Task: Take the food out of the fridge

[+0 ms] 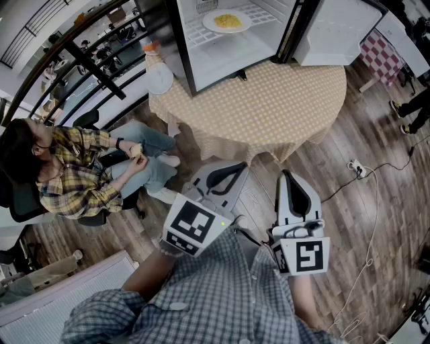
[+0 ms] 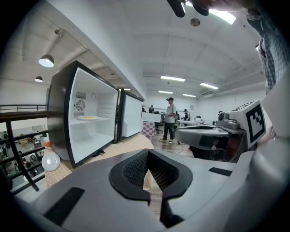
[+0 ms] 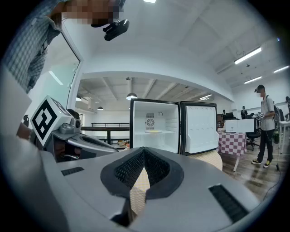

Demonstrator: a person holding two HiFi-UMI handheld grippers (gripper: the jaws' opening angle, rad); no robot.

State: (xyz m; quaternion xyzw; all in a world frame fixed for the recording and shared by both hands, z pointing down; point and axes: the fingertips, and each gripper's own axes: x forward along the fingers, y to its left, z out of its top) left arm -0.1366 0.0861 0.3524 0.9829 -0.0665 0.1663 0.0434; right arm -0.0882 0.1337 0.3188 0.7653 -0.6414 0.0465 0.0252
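Noted a round surface draped in beige checked cloth carrying a small black-framed white fridge, door already open. Saw the white plate of yellow food on its upper shelf, untouched. Kept left tongs and right tongs fully closed, empty, well short of it; reaching, gripping and lifting out all left to do.

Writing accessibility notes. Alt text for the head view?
An open fridge on a round table holds a plate of yellow food on its shelf. Below, the left gripper and right gripper are both shut and empty, short of the table. A person in a plaid shirt sits at left.
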